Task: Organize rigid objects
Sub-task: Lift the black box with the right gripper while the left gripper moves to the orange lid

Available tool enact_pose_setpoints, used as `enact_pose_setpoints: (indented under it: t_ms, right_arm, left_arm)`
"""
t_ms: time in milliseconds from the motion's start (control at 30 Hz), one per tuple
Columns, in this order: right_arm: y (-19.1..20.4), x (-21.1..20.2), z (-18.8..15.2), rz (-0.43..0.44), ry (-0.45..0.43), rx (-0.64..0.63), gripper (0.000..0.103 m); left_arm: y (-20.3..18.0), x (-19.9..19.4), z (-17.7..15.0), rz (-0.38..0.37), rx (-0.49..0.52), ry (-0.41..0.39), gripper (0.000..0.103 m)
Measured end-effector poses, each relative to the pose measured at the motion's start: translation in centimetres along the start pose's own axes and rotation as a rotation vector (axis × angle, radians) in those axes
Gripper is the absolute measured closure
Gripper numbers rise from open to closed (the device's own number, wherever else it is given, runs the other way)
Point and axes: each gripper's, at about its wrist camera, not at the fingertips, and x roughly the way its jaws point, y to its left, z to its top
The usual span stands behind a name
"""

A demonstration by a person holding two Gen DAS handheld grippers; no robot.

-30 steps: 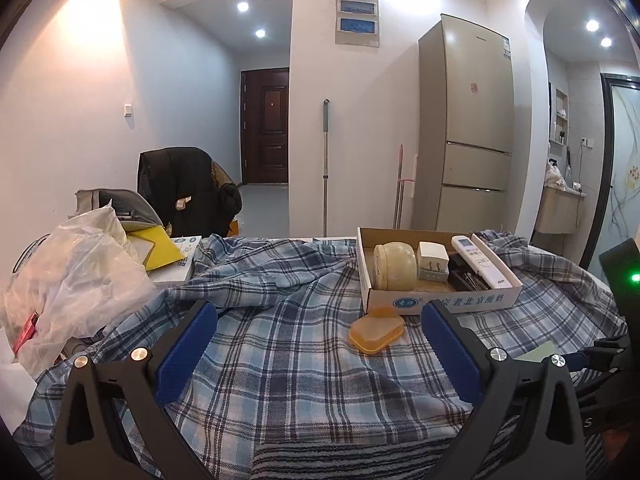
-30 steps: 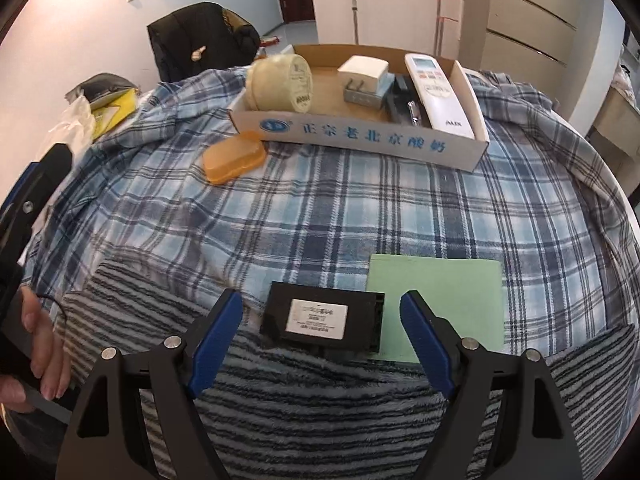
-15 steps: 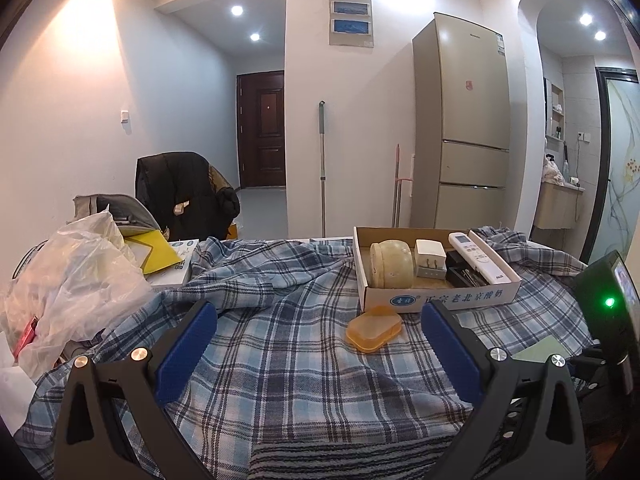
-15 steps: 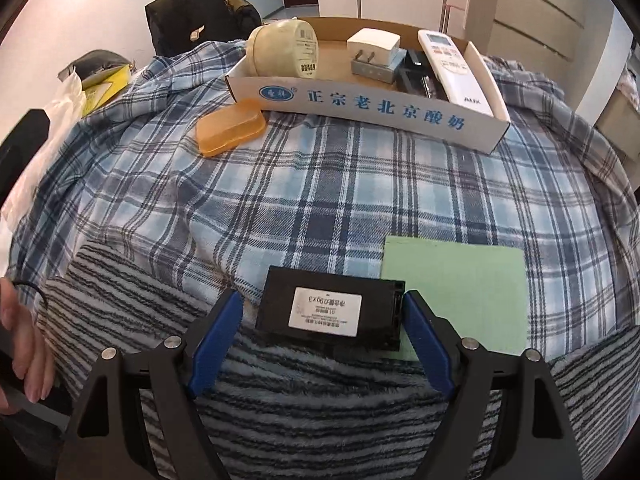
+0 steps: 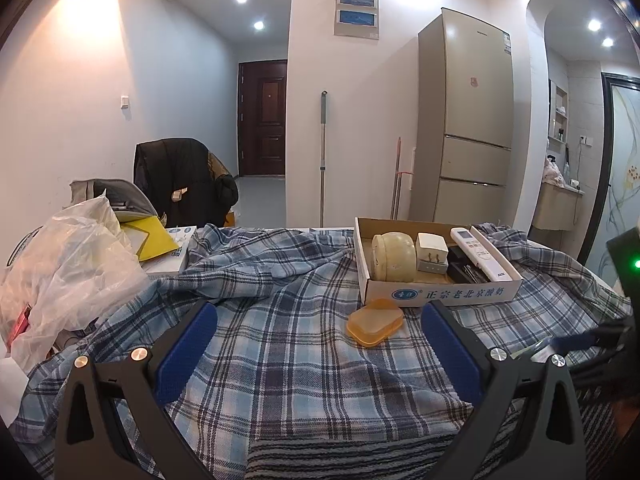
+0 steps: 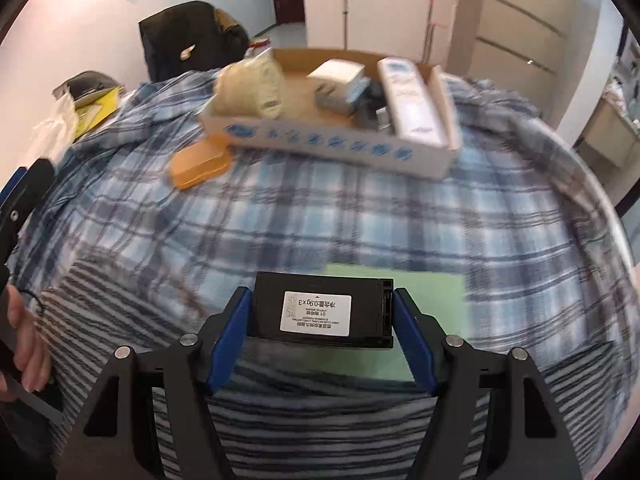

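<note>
My right gripper (image 6: 322, 312) is shut on a black box with a white label (image 6: 322, 310), held just above a green card (image 6: 424, 292) near the table's front. A cardboard tray (image 6: 332, 148) at the back holds a cream round case (image 6: 256, 84), a white adapter (image 6: 334, 76) and a white remote (image 6: 410, 104). An orange soap box (image 6: 198, 162) lies on the plaid cloth left of the tray. My left gripper (image 5: 320, 332) is open and empty above the cloth, with the orange soap box (image 5: 374, 322) and the tray (image 5: 440, 294) ahead of it.
A plastic bag (image 5: 68, 264) and yellow papers (image 5: 154, 236) lie at the table's left. A chair with a black jacket (image 5: 180, 180) stands behind. A striped towel (image 6: 320, 420) covers the front edge. The fridge (image 5: 464, 120) stands far right.
My right gripper closed on the black box and lifted it slightly; the view now blurs with motion. My left gripper stayed open and tilted slightly.
</note>
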Motion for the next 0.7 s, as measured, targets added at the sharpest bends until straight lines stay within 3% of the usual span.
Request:
enact_pose_setpoints:
  t_ms: [133, 233, 700]
  right_arm:
    - [-1.5, 0.8, -0.5, -0.054, 0.029, -0.012, 0.034]
    - [-2.2, 1.4, -1.1, -0.033, 0.061, -0.009, 0.034]
    - [-1.1, 1.3, -1.9, -0.062, 0.018, -0.072, 0.035]
  left_arm:
    - [-0.1, -0.1, 0.0, 0.0, -0.002, 0.001, 0.0]
    - [0.0, 0.0, 0.0, 0.0, -0.002, 0.003, 0.0]
    - [-0.1, 0.2, -0.2, 0.0, 0.0, 0.01, 0.0]
